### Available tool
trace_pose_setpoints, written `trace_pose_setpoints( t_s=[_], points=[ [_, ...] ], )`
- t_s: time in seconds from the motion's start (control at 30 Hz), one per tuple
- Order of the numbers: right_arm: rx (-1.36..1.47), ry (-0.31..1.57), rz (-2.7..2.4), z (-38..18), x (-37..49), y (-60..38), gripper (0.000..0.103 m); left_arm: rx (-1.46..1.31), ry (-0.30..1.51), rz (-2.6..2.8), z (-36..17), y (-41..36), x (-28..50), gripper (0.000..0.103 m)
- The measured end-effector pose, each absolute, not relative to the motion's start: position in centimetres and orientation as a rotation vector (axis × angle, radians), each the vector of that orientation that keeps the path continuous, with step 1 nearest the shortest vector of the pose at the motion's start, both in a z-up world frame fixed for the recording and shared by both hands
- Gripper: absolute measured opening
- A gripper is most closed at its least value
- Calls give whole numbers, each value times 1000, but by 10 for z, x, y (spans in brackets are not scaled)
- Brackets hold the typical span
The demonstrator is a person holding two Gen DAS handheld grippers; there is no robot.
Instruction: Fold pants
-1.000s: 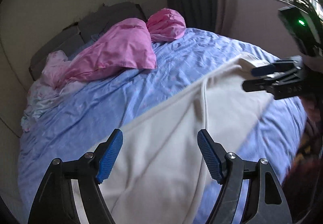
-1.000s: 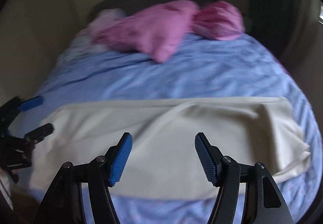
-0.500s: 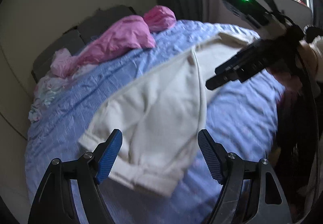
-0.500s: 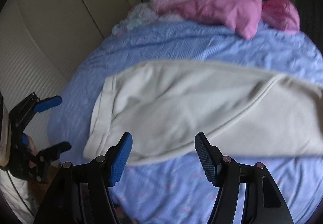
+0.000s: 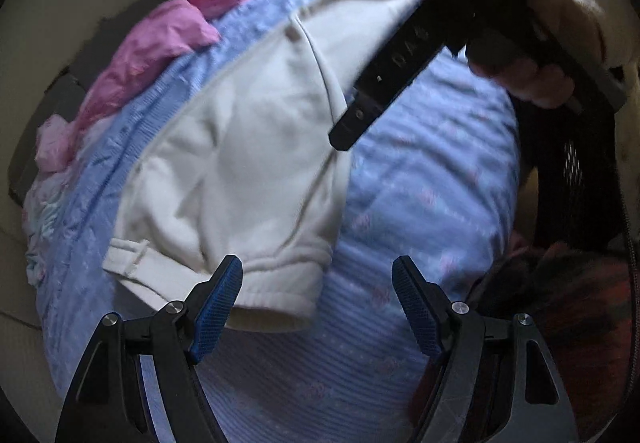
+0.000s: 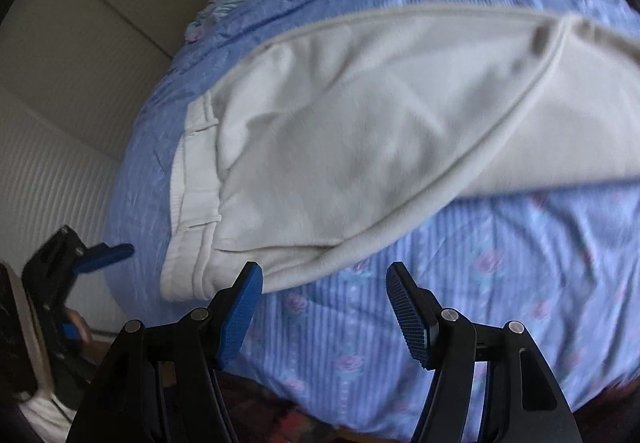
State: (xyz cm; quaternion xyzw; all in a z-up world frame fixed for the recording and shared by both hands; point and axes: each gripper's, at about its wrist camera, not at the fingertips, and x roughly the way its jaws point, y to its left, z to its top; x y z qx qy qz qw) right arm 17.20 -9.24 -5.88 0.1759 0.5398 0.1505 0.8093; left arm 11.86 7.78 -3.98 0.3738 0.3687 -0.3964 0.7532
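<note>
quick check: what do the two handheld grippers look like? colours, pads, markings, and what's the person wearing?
Both are black two-finger frames with silver pivot screws and ribbed blue pads: left gripper, right gripper. Seen from the left wrist, the right gripper's black body carries pale lettering, too blurred to read, and a green light glows above it. The hand holding it shows a cream sleeve cuff.

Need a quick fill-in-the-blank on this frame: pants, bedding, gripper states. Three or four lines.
1. The cream pants lie on a ____ bedspread with a flower print.
2. The left gripper and the right gripper both have their jaws ____, with nothing gripped.
3. The bedding bunched at the far end of the bed is ____ in colour.
4. The end of the pants nearest both grippers is the ____, with belt loops.

Missing words: blue; open; pink; waistband
</note>
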Motion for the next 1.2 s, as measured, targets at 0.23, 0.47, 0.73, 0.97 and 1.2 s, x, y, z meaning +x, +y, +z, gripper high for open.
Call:
trace_pose_setpoints(
  t_s=[0.23,0.47,0.73,0.97,1.2],
  points=[
    [405,1195,314,-83,177,-85,64,909,786,-770,-67,72,128,62],
    [383,1166,294,-75,186,-91,59,835,808,-739,-60,82,144,17],
    [412,1029,272,-26,213,-111,58,507,731,-500,14,126,210,15],
    [359,949,269,16,271,-100,58,261,808,-328,42,165,316,15],
    [243,952,242,10,337,-75,58,275,931,-219,1,164,398,15]
  ],
)
